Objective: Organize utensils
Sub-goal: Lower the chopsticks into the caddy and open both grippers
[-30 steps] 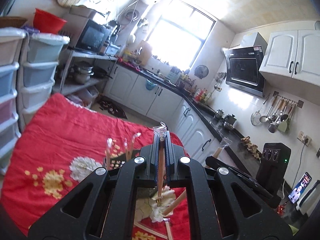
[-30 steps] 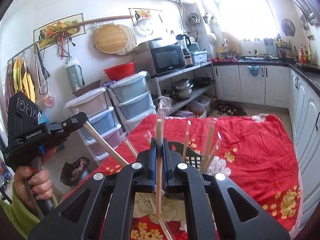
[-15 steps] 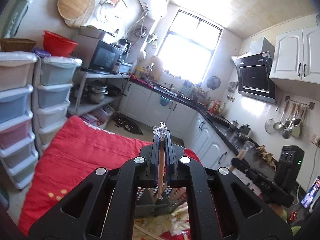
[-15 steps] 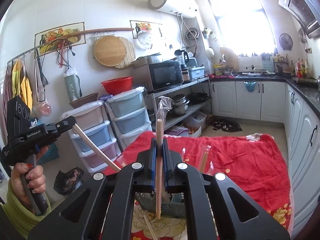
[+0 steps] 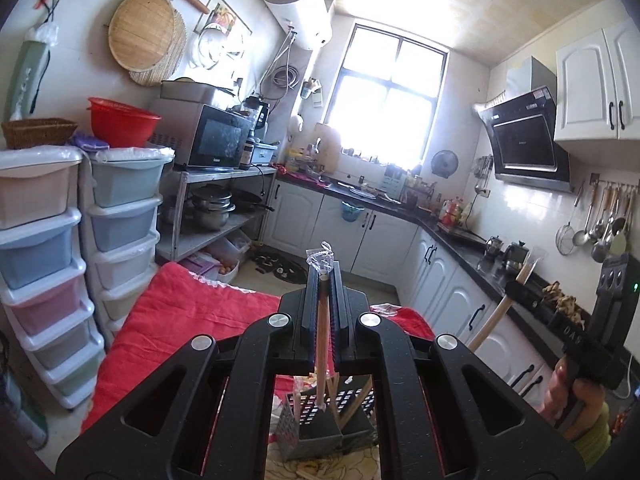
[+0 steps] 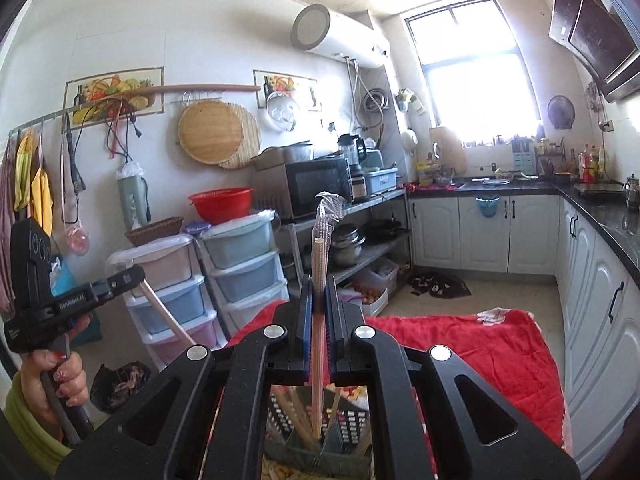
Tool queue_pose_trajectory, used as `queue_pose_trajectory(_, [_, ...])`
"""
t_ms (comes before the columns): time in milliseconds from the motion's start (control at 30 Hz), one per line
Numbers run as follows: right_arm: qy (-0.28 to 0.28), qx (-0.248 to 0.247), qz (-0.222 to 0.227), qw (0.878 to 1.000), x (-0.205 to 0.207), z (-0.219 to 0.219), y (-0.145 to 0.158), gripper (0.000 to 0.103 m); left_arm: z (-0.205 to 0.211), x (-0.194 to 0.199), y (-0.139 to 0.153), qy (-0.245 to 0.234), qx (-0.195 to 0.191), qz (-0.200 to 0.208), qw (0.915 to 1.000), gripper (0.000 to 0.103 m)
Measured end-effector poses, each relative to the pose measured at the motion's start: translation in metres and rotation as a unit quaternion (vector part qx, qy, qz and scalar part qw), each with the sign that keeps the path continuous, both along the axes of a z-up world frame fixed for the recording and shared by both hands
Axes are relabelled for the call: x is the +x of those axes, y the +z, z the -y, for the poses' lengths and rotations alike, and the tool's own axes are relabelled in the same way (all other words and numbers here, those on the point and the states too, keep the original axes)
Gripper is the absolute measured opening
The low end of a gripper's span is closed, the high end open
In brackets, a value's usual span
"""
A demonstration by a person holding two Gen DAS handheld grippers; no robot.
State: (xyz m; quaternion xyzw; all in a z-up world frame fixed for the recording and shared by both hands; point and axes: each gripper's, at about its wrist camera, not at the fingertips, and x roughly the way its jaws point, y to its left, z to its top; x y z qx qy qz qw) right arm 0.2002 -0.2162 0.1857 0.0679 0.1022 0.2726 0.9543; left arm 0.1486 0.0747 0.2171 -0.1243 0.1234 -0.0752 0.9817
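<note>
Left wrist view is taking in a kitchen where a table under a red cloth is filling the lower middle, with a tower of pastel drawer bins standing at the left and white cabinets running along the right under a dark counter. A microwave is sitting on a metal shelf rack behind the table, beside a red bowl on top of the bins. On the cloth, close under the camera, a grey perforated utensil holder is standing upright, with several wrapped chopstick pairs leaning inside it.

The left gripper is pointing nearly level, its jaws pressing together on a wrapped pair of chopsticks; the sticks are standing upright, their lower end hanging over the holder's opening and their plastic wrapper sticking out above the fingertips. Whether the lower end is touching the holder I cannot tell.

Right wrist view is showing the right gripper likewise pinching its own wrapped chopsticks upright, the lower tip hanging above the same holder. At the left edge a hand is gripping the other gripper's handle.
</note>
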Motion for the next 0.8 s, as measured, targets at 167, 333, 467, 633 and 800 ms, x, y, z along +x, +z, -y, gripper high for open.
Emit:
queue_pose_trajectory(167, [-0.009,0.004,-0.012,1.0,0.016,0.001,-0.008,0.006,0.01,0.013,-0.007,-0.001,0.015,-0.01,0.9998,0.003])
queue_pose_trajectory(333, [-0.012,0.002,-0.021,1.0,0.025,-0.003,-0.019,0.006,0.02,0.028,-0.023,-0.012,0.021,-0.031,0.9992,0.003])
queue_pose_trajectory(467, [-0.015,-0.003,-0.023,1.0,0.03,-0.006,-0.028,0.006,0.027,0.037,-0.039,-0.011,0.035,-0.046,0.9983,0.003])
queue_pose_trajectory(633, [-0.017,-0.013,-0.024,0.999,0.033,-0.013,-0.038,0.006,0.028,0.047,-0.057,-0.012,0.034,-0.067,0.9971,0.003])
queue_pose_trajectory(800, [-0.017,-0.021,-0.026,0.999,0.037,-0.019,-0.049,0.006,0.029,0.054,-0.071,-0.011,0.031,-0.08,0.9962,0.003])
